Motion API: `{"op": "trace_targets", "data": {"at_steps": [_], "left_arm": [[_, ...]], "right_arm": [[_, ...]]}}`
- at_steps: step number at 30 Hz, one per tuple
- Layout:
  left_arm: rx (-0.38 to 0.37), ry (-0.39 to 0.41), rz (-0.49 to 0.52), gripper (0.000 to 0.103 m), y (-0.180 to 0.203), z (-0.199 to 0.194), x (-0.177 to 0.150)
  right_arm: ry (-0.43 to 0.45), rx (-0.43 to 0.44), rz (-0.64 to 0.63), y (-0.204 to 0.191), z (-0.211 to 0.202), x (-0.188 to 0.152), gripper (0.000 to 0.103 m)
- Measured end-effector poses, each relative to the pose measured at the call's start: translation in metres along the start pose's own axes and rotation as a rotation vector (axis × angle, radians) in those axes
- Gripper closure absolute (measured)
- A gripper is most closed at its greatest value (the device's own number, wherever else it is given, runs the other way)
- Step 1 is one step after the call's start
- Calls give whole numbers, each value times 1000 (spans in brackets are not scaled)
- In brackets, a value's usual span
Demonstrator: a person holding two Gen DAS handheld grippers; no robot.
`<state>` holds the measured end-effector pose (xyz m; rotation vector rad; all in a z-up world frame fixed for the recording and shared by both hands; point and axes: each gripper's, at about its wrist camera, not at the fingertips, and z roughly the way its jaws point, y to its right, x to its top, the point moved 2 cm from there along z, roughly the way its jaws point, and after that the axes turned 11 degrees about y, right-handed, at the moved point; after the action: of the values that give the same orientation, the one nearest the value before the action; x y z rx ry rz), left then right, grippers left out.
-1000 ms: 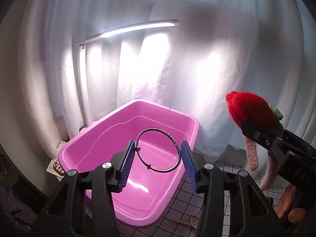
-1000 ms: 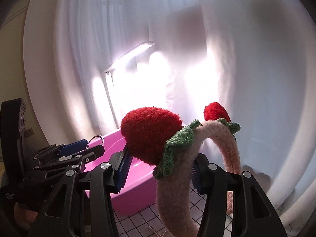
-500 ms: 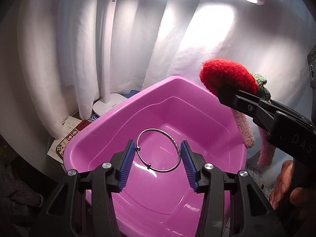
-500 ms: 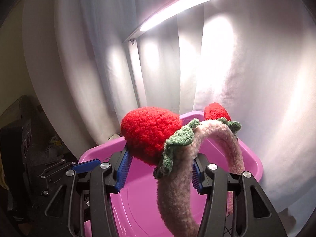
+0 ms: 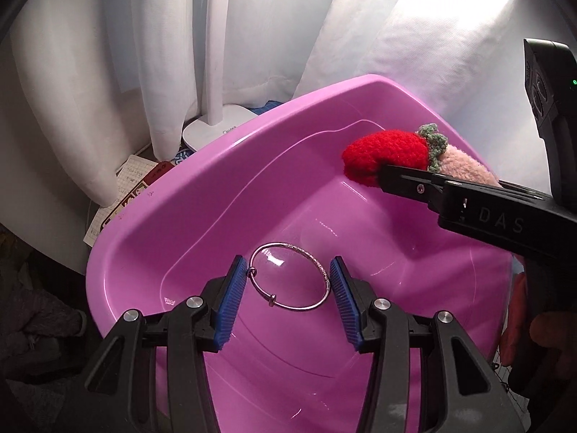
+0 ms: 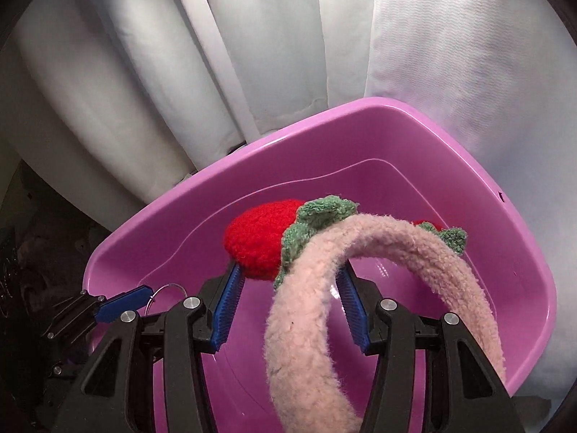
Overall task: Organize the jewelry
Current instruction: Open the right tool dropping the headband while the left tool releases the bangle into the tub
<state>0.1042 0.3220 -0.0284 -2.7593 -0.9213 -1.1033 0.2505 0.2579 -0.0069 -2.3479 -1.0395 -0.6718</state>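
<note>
- I am looking down along my left gripper [image 5: 288, 281], which points steeply into a pink plastic tub [image 5: 151, 223]. Its blue pads press on either side of a thin silver bangle [image 5: 288, 276], so the ring hangs flat across the gap. I hold it by its edges this way, I judge, so it can drop straight to the tub floor once the jaws spread.
- The bangle sits above the near part of the tub's floor, well inside the rim. I cannot tell how high it hangs above the plastic.
- My right gripper [image 6: 288, 297] is closed at a middling width on a fluffy pink headband [image 6: 306, 324]. A red knitted strawberry [image 6: 258, 240] with green leaves pokes out just ahead of the left pad. A second strawberry [image 6: 427, 224] peeks from behind the far curve of the band.
- The headband arches up and over the gripper, with its decorated top already above the tub's interior. I read this as carrying it in top first, since the band is too bulky to lay down any other way.
- Both pieces are over the tub, neither resting in it yet, so the tub seems to be the collecting place.
- Behind the tub hangs a white curtain [image 6: 450, 54]. A white lamp base [image 5: 216, 131] stands at its left, beside some printed cards [image 5: 126, 187].
</note>
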Motion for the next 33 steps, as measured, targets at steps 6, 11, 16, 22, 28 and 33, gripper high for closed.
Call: {"op": "trace_targets", "data": {"at_steps": [6, 11, 16, 22, 28, 33], "left_arm": [[16, -30, 26, 55, 2, 5, 0], [42, -3, 66, 22, 9, -3, 0], [28, -7, 31, 16, 3, -7, -2], [34, 14, 34, 16, 1, -15, -3], [36, 40, 38, 16, 2, -24, -4], [43, 64, 45, 16, 3, -36, -6]], "right_arm": [[-106, -28, 48, 1, 20, 3, 43], [-141, -58, 135, 14, 22, 0, 35], [-119, -78, 153, 20, 14, -1, 35], [-102, -92, 158, 26, 2, -15, 35], [-79, -102, 151, 23, -9, -18, 35], [-58, -106, 143, 20, -21, -18, 35]]}}
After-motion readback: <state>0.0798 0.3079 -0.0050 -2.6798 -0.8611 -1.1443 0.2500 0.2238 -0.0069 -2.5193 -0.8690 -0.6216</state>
